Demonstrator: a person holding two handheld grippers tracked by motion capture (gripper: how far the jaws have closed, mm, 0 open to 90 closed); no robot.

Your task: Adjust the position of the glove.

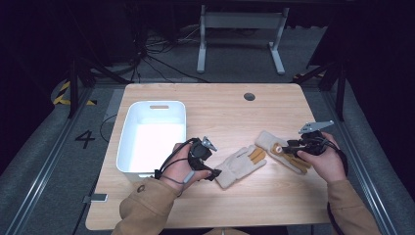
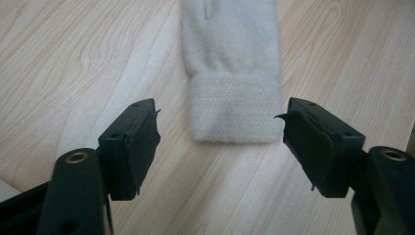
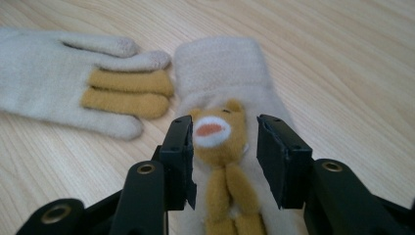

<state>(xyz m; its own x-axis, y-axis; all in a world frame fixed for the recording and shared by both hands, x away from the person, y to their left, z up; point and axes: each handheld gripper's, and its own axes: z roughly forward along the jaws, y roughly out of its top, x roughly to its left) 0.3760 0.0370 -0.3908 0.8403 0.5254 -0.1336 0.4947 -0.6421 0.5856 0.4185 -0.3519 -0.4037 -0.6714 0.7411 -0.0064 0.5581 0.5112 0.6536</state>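
Cream knit is seen twice on the desk [image 1: 274, 196] in the high view: a left glove [image 1: 241, 165] just right of the white bin [image 1: 128, 128], and a right glove [image 1: 283, 152] touching its fingertips. The left hand-held gripper [image 1: 214, 173] is held at the left glove's cuff, the right hand-held gripper [image 1: 289, 145] over the right glove.

From the left gripper view, the ribbed cuff [image 2: 236, 113] is seen lying flat between widely parted jaws, untouched by either pad.

From the right gripper view, a small bear face [image 3: 218, 138] sewn on the right glove is framed by half-open jaws; contact with the plush cannot be told.

A pick-up of both gloves is judged to be starting. Next, each hand-held gripper should be lowered and closed on fabric, probably for the bin.
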